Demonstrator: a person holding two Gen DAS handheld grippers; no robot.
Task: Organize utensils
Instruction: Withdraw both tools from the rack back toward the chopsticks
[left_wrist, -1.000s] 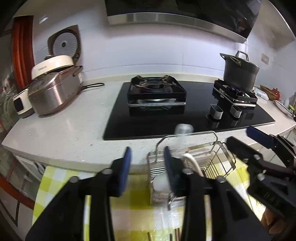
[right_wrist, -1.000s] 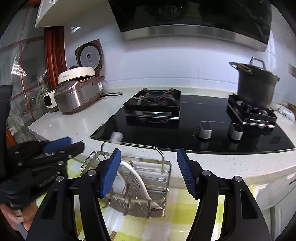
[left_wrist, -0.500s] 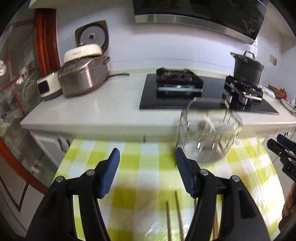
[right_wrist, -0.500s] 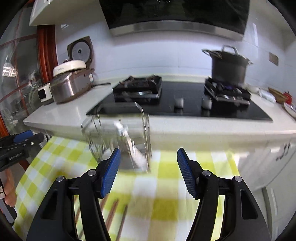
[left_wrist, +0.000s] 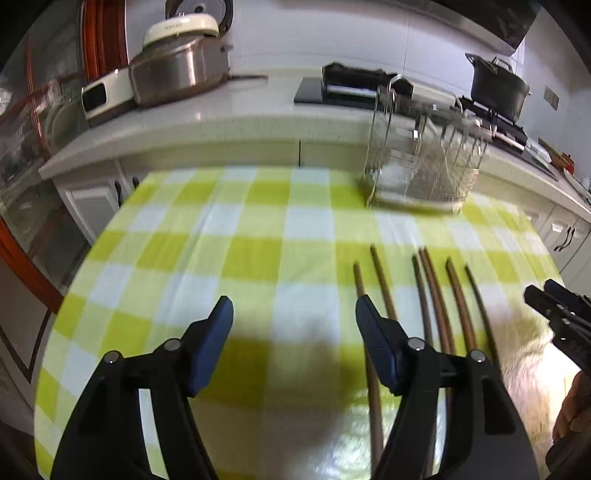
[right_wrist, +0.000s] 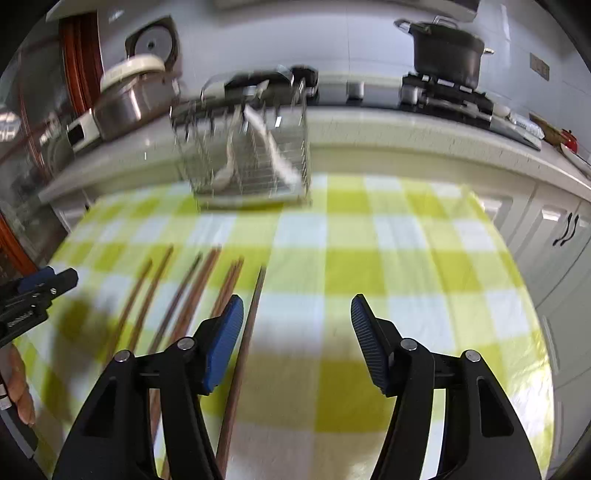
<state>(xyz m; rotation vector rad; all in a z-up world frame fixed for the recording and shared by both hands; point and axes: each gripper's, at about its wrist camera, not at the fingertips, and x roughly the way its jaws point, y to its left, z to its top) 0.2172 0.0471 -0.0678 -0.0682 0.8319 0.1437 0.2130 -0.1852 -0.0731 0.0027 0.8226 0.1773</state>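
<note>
- Left tongs (left_wrist: 294, 321): spread wide, nothing held. Right tongs (right_wrist: 297, 317): the same.
- Chopsticks (right_wrist: 192, 291) lie lower left in the right view, lower right in the left view, between both tongs, long axes running near-to-far; neither is judged clearly nearer.
- Rack (right_wrist: 251, 147) at cloth's (right_wrist: 369, 240) far edge, spoons (right_wrist: 275, 155) inside.
- No writing legible; blurred.

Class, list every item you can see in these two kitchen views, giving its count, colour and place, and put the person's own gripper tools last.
chopsticks: about seven, brown, lying side by side on the tablecloth
wire utensil rack: one, silver, far end of the table, white utensils inside
tablecloth: one, yellow-green and white check, covering the table
rice cooker: one, steel with cream lid, counter left
stockpot: one, black, on the right burner
gas hob: one, black, on the counter
left gripper: one, black with blue pads, open, empty
right gripper: one, black with blue pads, open, empty
</note>
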